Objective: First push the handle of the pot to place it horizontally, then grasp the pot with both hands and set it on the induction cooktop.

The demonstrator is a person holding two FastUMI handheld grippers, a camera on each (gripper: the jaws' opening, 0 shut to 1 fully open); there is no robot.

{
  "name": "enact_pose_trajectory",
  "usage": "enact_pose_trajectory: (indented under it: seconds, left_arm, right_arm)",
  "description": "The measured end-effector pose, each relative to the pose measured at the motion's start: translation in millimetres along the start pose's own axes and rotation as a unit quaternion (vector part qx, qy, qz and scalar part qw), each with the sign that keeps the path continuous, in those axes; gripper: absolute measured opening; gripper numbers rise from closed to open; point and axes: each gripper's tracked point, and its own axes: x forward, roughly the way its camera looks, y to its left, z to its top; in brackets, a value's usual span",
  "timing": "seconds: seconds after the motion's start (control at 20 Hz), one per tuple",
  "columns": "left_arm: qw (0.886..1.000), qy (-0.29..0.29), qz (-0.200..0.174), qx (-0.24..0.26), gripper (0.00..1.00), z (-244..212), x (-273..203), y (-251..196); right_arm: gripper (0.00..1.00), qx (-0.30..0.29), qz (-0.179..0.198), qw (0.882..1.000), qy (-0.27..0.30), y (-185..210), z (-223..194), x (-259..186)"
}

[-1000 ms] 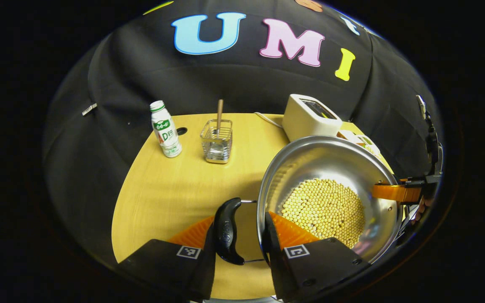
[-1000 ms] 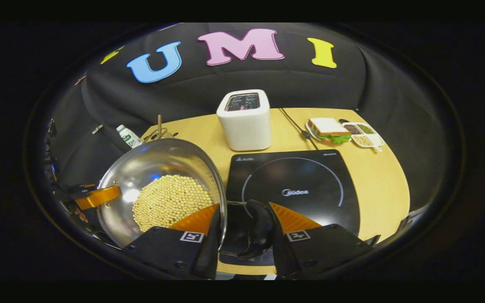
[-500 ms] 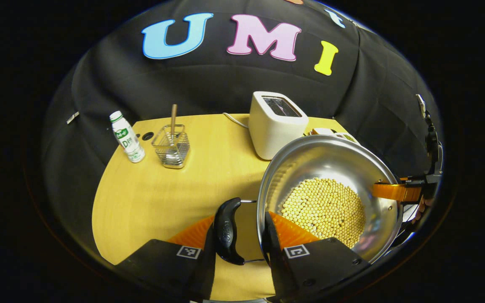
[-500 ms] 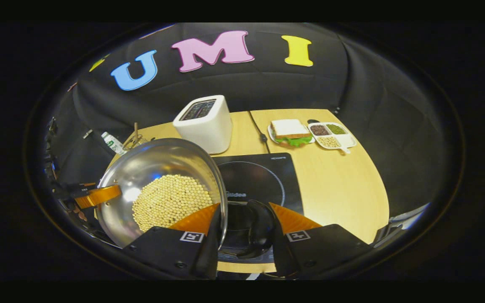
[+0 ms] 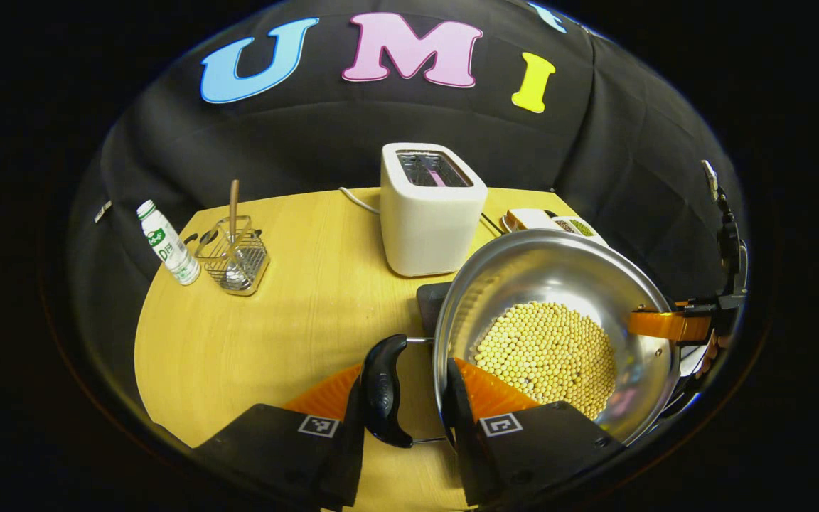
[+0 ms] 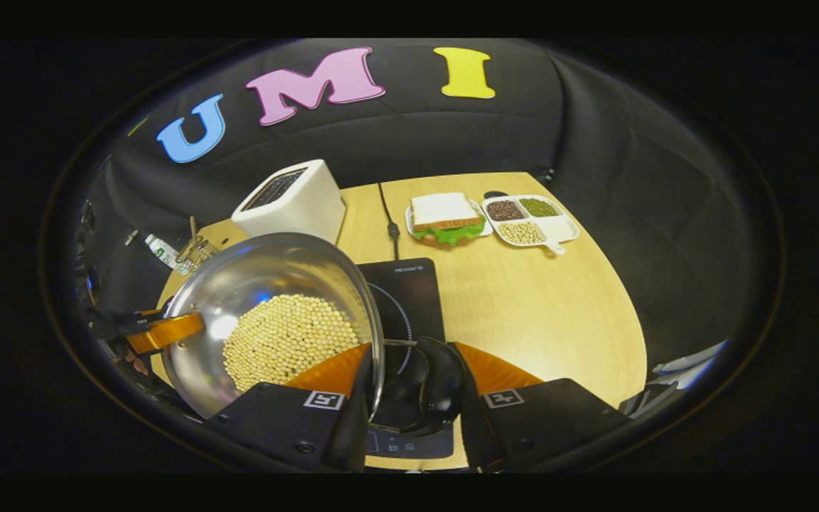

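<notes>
In your left gripper view, working from the left, a small bottle [image 5: 168,243] stands at the far left edge of the table [image 5: 253,348], just beside a wire basket [image 5: 234,254] with a wooden stick upright in it. The toaster [image 5: 429,208] sits near the middle at the back. Your left gripper [image 5: 404,398] has its fingers closed in around the pot's left rim: one finger outside by the black side handle [image 5: 383,391], the other inside the bowl (whether both actually press on the metal, you cannot tell). The pot [image 5: 555,327], steel and holding a bed of pale beans [image 5: 544,355], is up off the table, with a dark corner of the induction cooktop [image 5: 429,302] showing just behind its rim. At the far right, a finger of the other gripper reaches over the opposite rim.

In your right gripper view, the pot [image 6: 267,320] is at the left, partly over the left part of the cooktop [image 6: 409,299]. The line through its two side handles runs left to right across you. Your right gripper [image 6: 409,384] straddles the right rim, one finger inside, one outside past the black handle [image 6: 438,384]; real contact cannot be told. Farther right sit a sandwich plate [image 6: 446,219] and a divided dish [image 6: 530,220].
</notes>
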Motion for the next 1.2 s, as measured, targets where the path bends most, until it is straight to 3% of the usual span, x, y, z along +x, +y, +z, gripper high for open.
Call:
enact_pose_trajectory:
  seconds: [0.4,1.2]
  left_arm:
    - [1.0,0.001,0.004,0.001,0.57,8.5,27.5,-15.6]
    - [1.0,-0.001,0.006,-0.01,0.58,6.0,42.8,-9.9]
  right_arm:
    - [0.55,0.01,0.004,1.0,-0.003,-22.1,5.9,24.6]
    - [0.56,0.011,0.009,1.0,0.0,-22.5,6.6,44.6]
